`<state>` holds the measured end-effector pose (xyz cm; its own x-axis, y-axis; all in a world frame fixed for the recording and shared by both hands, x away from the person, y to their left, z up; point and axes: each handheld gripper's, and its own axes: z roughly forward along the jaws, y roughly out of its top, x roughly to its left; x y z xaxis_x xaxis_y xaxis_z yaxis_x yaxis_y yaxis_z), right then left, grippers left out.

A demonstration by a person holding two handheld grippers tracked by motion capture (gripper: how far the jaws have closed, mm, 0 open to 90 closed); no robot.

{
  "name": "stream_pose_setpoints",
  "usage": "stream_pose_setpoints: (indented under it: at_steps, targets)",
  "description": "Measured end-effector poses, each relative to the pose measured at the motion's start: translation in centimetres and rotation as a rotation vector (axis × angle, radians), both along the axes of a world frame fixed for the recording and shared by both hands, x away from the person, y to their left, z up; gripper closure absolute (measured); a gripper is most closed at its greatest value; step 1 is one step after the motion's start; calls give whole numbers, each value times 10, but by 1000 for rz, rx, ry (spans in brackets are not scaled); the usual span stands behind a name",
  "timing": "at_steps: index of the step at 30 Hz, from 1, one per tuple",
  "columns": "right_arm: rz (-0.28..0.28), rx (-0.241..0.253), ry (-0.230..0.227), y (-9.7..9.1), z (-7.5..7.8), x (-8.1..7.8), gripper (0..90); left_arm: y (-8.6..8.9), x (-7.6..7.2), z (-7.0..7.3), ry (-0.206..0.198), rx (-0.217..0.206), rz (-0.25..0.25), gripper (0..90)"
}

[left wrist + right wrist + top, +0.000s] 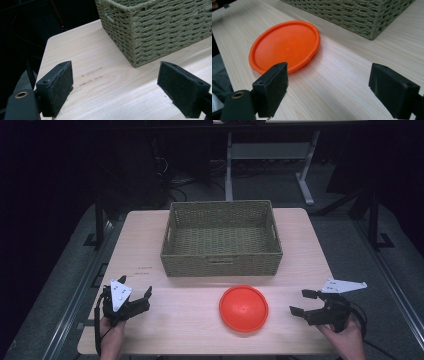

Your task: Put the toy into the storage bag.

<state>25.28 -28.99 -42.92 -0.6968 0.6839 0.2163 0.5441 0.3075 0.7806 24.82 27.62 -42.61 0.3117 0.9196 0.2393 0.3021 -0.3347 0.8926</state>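
I read this as the very start: nothing is picked up yet, and the orange lid [243, 308] lies flat on the table [150, 245], ahead of my right gripper [304, 302] and toward its left pad [272, 88], near but not touching. My next move, I judge, is to bring those fingers over the rim and close on it, then carry it to the woven basket [221, 262] beyond. Both pairs stand wide apart and empty; my left gripper [138, 296] faces bare wood just short of the basket's corner.
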Motion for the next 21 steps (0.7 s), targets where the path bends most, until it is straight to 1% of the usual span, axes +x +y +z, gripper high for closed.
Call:
stream_pose_setpoints:
  at_steps: [2,4,8,12,13,16,18,21]
  targets:
    - [3,-13,6,5,1,3,150,0,0,0,4,-1,2,127]
    - [9,-16,-2,7,0,5,151,0,0,0,4,-1,3,127]
    - [39,-34,8,18,3,14,151,0,0,0,6,2,1,127]
    - [53,-40,16,25,5,18,151,0,0,0,5,0,1,127]
    - [62,-42,18,29,7,20,151,0,0,0,2,2,-2,127]
    - [66,-50,25,33,8,22,151,0,1,0,0,5,-3,127]
    - [81,-66,32,39,9,26,152,0,1,0,0,3,-1,127]
    - [94,-62,45,44,10,29,156,-1,1,0,0,2,-2,127]
